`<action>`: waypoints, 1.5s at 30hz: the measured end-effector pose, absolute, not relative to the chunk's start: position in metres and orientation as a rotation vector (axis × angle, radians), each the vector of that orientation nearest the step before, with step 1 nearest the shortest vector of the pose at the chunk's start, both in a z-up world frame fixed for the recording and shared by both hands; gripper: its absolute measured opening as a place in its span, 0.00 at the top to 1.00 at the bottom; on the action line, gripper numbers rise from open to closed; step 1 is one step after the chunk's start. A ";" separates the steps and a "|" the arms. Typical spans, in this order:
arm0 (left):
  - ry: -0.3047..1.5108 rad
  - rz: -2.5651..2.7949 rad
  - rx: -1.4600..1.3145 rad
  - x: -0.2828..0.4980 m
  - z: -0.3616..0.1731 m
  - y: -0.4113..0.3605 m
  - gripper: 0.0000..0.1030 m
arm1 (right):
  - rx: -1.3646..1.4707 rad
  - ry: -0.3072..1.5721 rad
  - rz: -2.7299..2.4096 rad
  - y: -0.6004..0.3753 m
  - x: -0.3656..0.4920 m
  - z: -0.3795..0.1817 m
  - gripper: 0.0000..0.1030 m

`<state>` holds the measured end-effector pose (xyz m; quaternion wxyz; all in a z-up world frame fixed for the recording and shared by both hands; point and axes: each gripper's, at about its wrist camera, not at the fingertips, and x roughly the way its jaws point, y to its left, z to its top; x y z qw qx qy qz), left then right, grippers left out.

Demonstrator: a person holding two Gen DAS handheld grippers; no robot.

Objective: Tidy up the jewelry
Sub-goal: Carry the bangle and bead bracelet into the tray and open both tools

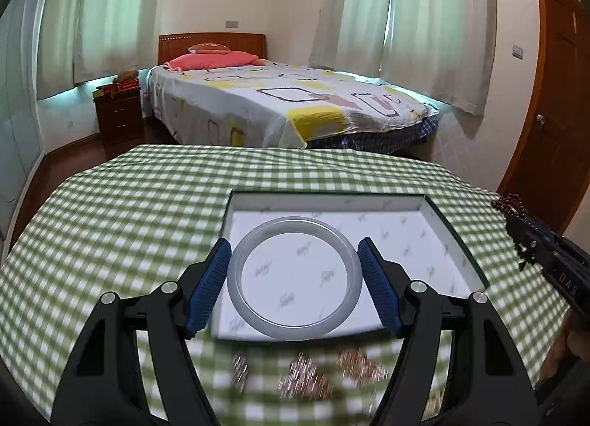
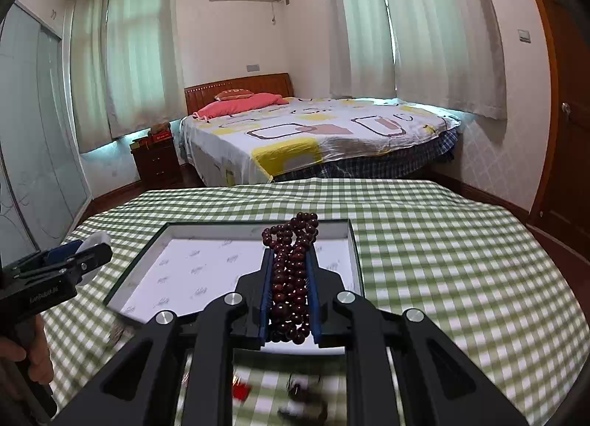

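A: Where is the jewelry?

B: The left tool [image 1: 295,278] has its blue pads spread wide and pressed on either side of a pale bangle [image 1: 294,278], above the near part of a shallow white-lined box [image 1: 453,241]. The right tool [image 2: 291,293] is nearly closed, clamping a bunched string of dark red beads [image 2: 291,271] above the same box.

A: Room to move?

B: The green checked tabletop [image 2: 442,260] is bare to the right and far of the box. Small blurred pieces [image 1: 313,378] lie on the cloth at the near edge. A bed [image 1: 287,105] stands beyond.

A: Pose? Any writing?

B: Both tools tilt downward. Faint script repeats on the box lining; I cannot read it.
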<state>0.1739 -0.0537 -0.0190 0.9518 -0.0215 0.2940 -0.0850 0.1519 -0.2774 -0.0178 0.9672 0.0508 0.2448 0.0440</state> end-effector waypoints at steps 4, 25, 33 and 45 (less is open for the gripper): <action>0.651 -0.177 -0.014 0.206 -0.038 -0.072 0.33 | 0.101 0.562 0.090 -0.280 0.183 -0.038 0.83; 0.883 -0.114 0.072 0.261 -0.113 -0.077 0.33 | 0.072 0.832 0.055 -0.289 0.224 -0.107 0.78; 0.880 -0.134 0.073 0.262 -0.112 -0.079 0.28 | 0.061 0.826 0.094 -0.287 0.222 -0.107 0.58; 0.777 -0.150 0.041 0.238 -0.088 -0.074 0.18 | 0.078 0.750 0.109 -0.280 0.197 -0.084 0.49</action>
